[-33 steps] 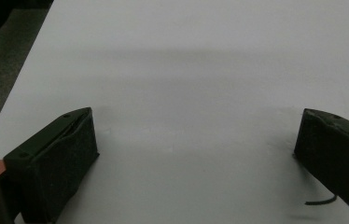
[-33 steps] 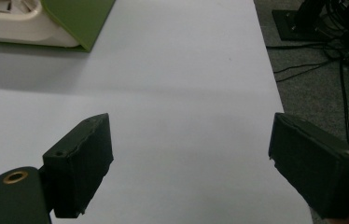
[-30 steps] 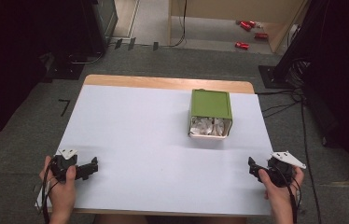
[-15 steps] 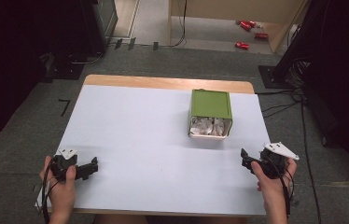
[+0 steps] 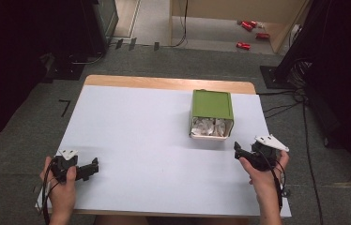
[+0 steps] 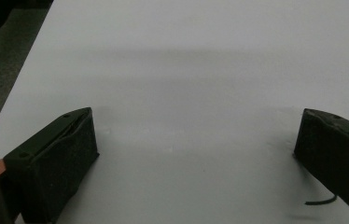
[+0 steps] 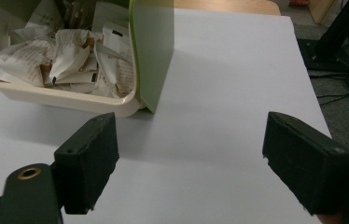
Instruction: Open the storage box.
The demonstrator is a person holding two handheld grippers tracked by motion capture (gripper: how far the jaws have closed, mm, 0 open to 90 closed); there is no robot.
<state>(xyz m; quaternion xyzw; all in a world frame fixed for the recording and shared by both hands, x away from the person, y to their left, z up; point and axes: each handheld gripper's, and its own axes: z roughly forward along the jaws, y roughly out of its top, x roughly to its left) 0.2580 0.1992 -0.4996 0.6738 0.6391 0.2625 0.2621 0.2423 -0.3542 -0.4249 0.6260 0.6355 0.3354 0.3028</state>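
A green bin (image 5: 212,105) lies on its side at the table's right middle, its cream-rimmed mouth facing me and stuffed with crumpled paper (image 5: 209,126). My right gripper (image 5: 238,151) hovers just right of and nearer than the mouth. Its jaws are open, have just been closing a little, and hold nothing. In the right gripper view the bin's green wall (image 7: 151,51) and the paper (image 7: 65,60) lie ahead and to the left of my right gripper (image 7: 189,149). My left gripper (image 5: 94,167) rests open at the front left corner. In its own view my left gripper (image 6: 196,140) has bare white table between its jaws.
The white table top (image 5: 145,136) has a wooden strip (image 5: 164,83) along its far edge. Black cables (image 5: 305,108) run over the floor to the right, beside dark equipment. Small red items (image 5: 248,28) lie on the floor far behind.
My right hand has moved forward and a little left, towards the bin's mouth, and has risen slightly. The left hand and the bin have kept still.
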